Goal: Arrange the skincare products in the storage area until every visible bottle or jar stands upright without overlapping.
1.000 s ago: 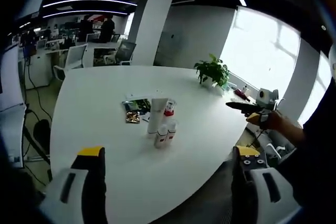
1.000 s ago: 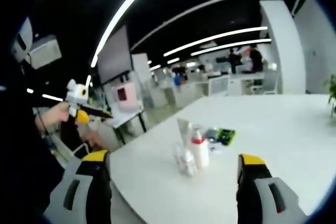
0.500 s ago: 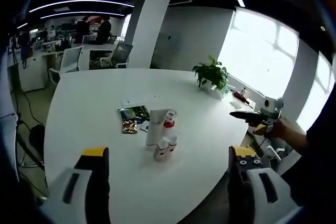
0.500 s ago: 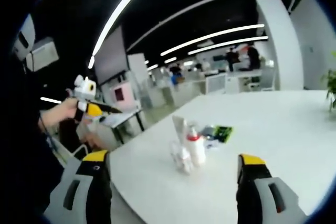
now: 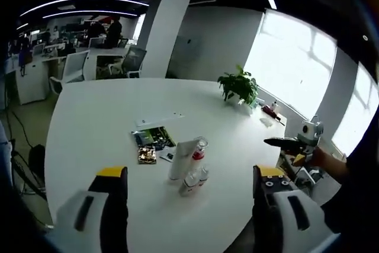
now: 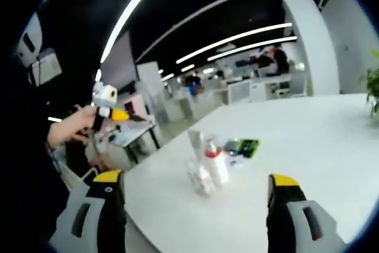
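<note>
On the round white table (image 5: 89, 117) stands a small cluster: a white tube (image 5: 179, 159), a bottle with a red cap (image 5: 199, 148) and small clear bottles (image 5: 190, 183), all upright and close together. My left gripper (image 5: 190, 173) hovers over the near table edge, open and holding nothing. In the right gripper view the same tube (image 6: 195, 145), red-capped bottle (image 6: 214, 161) and small bottles (image 6: 200, 179) stand ahead of my right gripper (image 6: 195, 178), which is open with nothing in it. Each gripper also appears in the other's view, held by a hand off the table's side: right gripper (image 5: 290, 142), left gripper (image 6: 112, 111).
A green packet (image 5: 153, 138), a small brown packet (image 5: 145, 156) and a flat white box (image 5: 157, 119) lie behind the cluster. A potted plant (image 5: 239, 86) stands at the far table edge. Office desks and chairs (image 5: 71, 66) fill the background.
Both views have shifted with the hands: the left one now looks down on the table from higher. The other gripper has lifted in the right view and dropped in the left. The products have not moved.
</note>
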The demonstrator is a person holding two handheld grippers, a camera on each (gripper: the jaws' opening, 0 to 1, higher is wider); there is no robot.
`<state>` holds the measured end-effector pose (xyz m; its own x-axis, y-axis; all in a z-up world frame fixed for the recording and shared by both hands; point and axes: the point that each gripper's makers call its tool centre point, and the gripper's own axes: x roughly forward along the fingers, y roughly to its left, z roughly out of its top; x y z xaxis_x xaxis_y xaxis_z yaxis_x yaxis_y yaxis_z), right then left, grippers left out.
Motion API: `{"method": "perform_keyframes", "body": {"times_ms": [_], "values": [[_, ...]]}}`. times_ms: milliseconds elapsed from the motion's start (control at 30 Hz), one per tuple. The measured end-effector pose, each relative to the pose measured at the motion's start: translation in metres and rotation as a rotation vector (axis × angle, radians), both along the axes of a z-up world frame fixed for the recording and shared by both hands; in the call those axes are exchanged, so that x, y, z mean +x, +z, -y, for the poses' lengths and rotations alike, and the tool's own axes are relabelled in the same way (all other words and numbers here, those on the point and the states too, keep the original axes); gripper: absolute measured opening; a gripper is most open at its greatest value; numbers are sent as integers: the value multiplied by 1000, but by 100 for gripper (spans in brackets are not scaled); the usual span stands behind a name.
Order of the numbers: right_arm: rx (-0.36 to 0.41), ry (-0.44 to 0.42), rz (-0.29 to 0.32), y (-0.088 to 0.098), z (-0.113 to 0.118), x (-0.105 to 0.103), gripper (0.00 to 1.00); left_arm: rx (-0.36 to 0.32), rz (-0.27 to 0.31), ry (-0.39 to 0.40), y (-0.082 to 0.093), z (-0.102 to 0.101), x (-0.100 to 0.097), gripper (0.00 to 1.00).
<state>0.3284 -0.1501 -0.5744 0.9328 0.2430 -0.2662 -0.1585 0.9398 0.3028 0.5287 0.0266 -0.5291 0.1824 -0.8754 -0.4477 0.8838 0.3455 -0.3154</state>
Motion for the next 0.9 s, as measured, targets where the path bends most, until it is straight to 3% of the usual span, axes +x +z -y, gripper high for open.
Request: {"method": "perform_keyframes", "body": {"times_ms": [167,600,900], "values": [[14,12,-24,-8,-3,3,98,9,-41,-7,-9,13,14,77],[34,15,-34,-9,6,11,98,35,-48,-15,-26,47,49,77],[49,-8,-63,-21,15,7,98,66,-56,-26,-43,62,66,76]]}}
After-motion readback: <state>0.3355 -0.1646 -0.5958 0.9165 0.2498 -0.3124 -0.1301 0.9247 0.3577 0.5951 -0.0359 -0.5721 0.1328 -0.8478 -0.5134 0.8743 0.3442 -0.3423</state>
